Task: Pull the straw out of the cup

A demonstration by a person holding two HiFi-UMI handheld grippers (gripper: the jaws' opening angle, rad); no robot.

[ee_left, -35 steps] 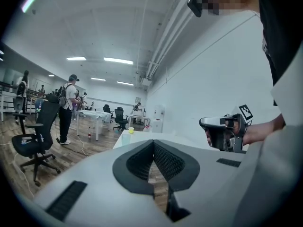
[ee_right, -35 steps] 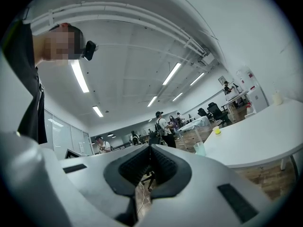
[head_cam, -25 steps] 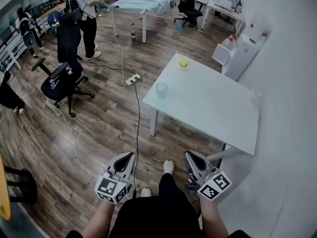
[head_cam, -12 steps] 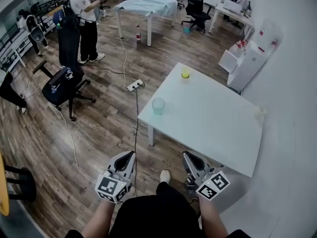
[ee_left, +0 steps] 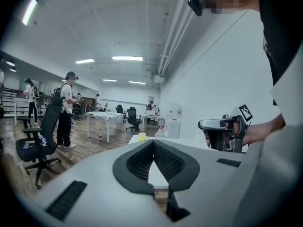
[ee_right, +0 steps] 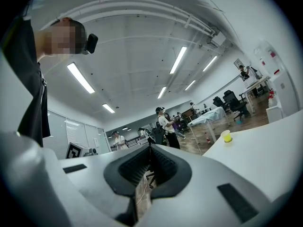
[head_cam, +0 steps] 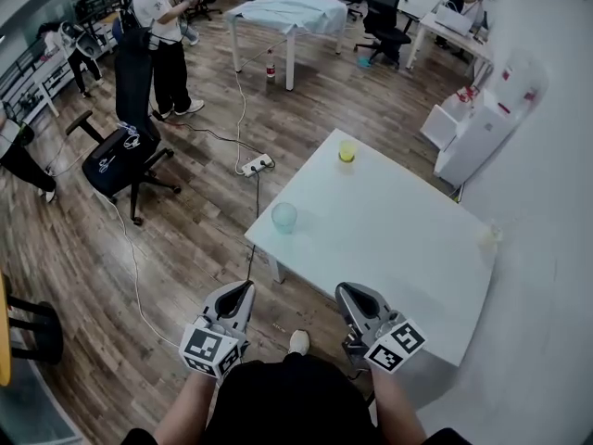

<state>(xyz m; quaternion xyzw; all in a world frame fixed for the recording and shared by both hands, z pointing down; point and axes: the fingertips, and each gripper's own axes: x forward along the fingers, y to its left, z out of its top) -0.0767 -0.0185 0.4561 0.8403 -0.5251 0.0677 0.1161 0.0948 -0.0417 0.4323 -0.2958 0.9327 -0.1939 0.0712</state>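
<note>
A white table (head_cam: 389, 221) stands ahead of me. A pale teal cup (head_cam: 283, 216) sits near its front left corner, and a yellow cup (head_cam: 346, 150) sits at the far corner; the yellow cup (ee_left: 141, 136) also shows in both gripper views (ee_right: 227, 136). At this distance no straw can be made out. My left gripper (head_cam: 243, 288) is held over the wooden floor short of the table, shut and empty (ee_left: 153, 143). My right gripper (head_cam: 345, 290) is beside it at the table's near edge, also shut with nothing in it (ee_right: 150, 148).
A black office chair (head_cam: 116, 156) and a standing person (head_cam: 157, 35) are at the left. A power strip (head_cam: 255, 164) with cables lies on the floor. A cloth-covered table (head_cam: 287, 12) is at the back, a white water dispenser (head_cam: 482, 128) by the right wall.
The table and both cups have come closer and lower in the head view as I walk toward them. Both grippers travel along with me and stay shut.
</note>
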